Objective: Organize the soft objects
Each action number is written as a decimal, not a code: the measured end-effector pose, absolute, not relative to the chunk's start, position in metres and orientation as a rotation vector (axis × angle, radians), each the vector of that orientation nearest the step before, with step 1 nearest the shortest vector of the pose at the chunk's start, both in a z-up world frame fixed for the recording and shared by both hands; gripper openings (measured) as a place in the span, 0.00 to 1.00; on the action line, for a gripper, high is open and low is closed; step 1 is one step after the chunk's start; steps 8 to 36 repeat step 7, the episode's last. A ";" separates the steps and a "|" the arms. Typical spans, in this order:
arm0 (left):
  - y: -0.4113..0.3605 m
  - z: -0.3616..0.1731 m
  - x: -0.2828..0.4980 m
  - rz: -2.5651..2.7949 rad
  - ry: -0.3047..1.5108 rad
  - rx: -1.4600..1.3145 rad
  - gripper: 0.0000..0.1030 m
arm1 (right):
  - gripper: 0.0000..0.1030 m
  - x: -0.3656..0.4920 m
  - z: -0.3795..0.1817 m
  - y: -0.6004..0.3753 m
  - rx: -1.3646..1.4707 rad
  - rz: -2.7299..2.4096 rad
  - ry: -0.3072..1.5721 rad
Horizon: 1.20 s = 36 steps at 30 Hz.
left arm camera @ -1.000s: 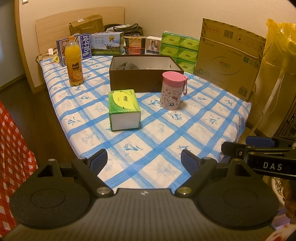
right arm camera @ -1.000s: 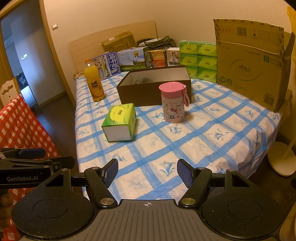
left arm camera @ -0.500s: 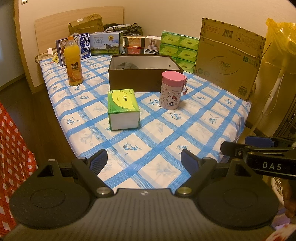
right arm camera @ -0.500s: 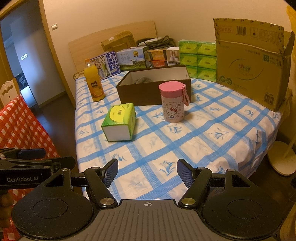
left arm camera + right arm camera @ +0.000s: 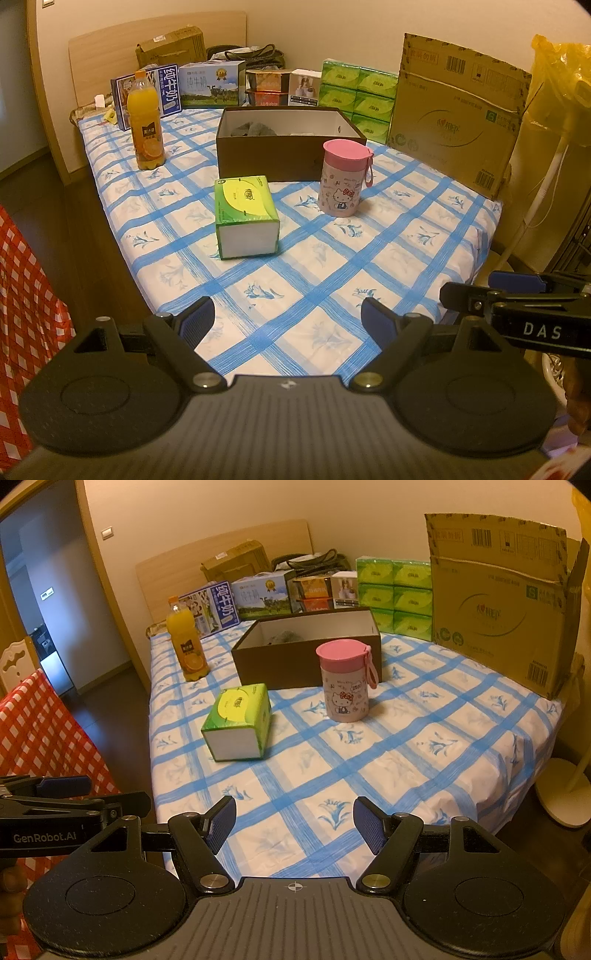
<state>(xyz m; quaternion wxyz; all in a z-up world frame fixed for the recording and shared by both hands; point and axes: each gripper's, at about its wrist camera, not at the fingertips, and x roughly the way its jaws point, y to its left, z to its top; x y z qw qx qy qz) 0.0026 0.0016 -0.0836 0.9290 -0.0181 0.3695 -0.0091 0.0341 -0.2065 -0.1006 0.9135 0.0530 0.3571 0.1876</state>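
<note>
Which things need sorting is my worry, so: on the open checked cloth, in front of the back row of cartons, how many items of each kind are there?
tissue pack: 1
pink-lidded cup: 1
orange juice bottle: 1
open brown box: 1
Total: 4

brown box (image 5: 280,157): contents mostly hidden by wall | grey item inside: unidentifiable

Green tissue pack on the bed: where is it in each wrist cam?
Left wrist: tissue pack sits left of centre, in front of the brown box's left end.
Right wrist: tissue pack sits left of centre, lower than the box.
Shared landmark: the pink-lidded cup, to the pack's right in both.
</note>
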 end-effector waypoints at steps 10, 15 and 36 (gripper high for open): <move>0.000 -0.084 0.003 -0.019 0.757 -0.035 0.83 | 0.68 0.033 -0.106 -0.203 0.113 0.382 0.743; 0.000 -0.084 0.003 -0.019 0.757 -0.035 0.83 | 0.68 0.033 -0.106 -0.203 0.113 0.382 0.743; 0.000 -0.084 0.003 -0.019 0.757 -0.035 0.83 | 0.68 0.033 -0.106 -0.203 0.113 0.382 0.743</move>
